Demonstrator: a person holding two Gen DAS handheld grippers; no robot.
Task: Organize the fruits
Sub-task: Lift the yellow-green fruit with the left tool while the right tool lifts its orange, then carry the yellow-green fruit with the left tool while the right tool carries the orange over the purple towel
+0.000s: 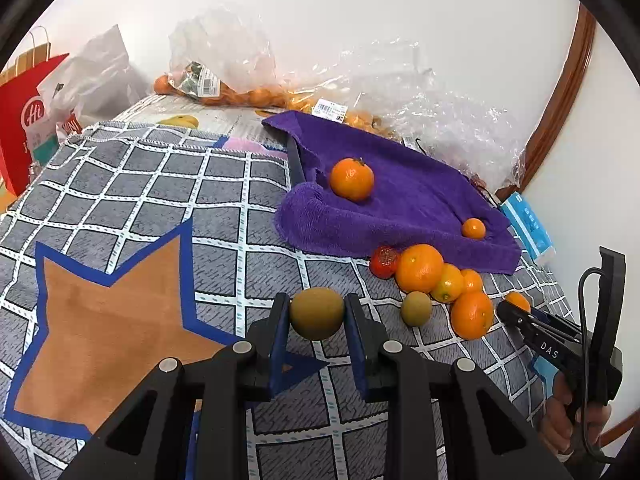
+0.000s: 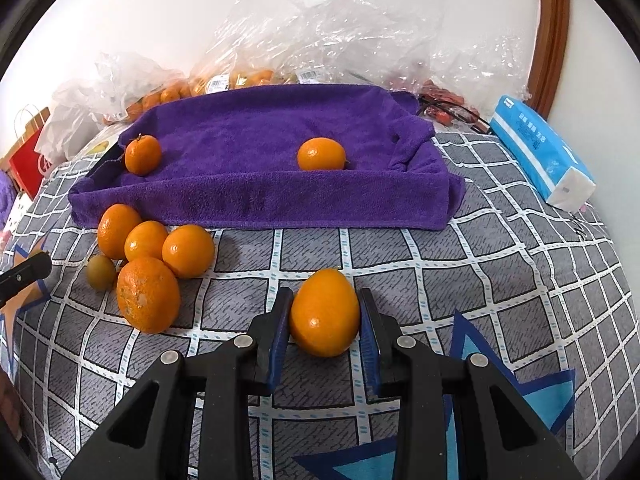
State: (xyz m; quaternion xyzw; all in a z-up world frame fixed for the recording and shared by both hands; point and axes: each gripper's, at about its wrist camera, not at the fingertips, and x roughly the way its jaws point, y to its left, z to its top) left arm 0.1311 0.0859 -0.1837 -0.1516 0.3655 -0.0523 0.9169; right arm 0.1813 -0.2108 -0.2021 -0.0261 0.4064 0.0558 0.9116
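Left gripper (image 1: 316,316): angled downward over the checked cloth (image 1: 160,184), clamped on a green-brown fruit (image 1: 317,313).
Right gripper (image 2: 325,316): angled downward, clamped on a small orange (image 2: 325,312).
Fruit pile (image 2: 148,256): gathered before the purple towel (image 2: 280,136).

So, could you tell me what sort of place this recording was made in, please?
Probably a home, with fruit sorted on a bed or similar soft surface: a patterned grey blanket covers it, a purple towel lies on top, and supermarket fruit bags and a paper shopping bag sit against a plain wall.
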